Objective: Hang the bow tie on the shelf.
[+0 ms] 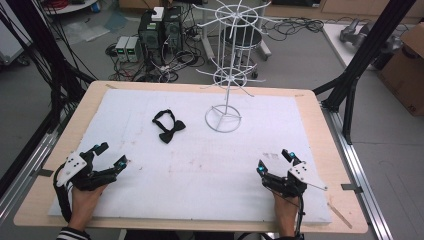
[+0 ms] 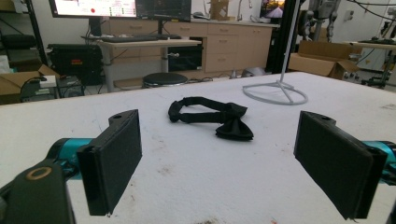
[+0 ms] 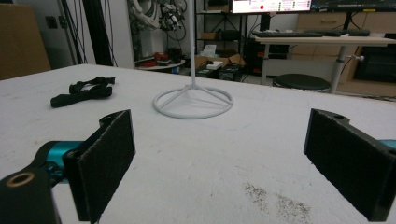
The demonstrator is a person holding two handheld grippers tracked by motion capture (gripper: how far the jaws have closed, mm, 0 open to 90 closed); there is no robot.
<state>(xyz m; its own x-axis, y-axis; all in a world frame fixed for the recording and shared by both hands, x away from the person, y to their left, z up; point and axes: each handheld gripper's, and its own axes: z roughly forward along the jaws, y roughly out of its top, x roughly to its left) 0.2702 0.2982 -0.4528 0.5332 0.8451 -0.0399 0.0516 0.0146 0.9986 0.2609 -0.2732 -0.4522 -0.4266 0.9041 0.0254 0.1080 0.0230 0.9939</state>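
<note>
A black bow tie [image 1: 168, 126] with its strap looped lies on the white mat [image 1: 200, 165], left of centre; it also lies ahead of the left jaws [image 2: 212, 119] and far left in the right gripper view [image 3: 83, 92]. A white wire display stand [image 1: 227, 60] rises behind it on a ring base [image 2: 275, 92] [image 3: 193, 101]. My left gripper [image 1: 111, 156] rests low at the mat's near left, open, with nothing between its pads [image 2: 114, 158]. Near the front right, my right gripper [image 1: 274, 161] is also open and empty, its pads [image 3: 102, 161] wide apart.
The mat covers a wooden table [image 1: 320, 130] with black frame posts at both sides. Beyond the far edge, computers and cables [image 1: 160, 40] and a stool sit on the floor. A cardboard box [image 1: 407, 60] stands at the right.
</note>
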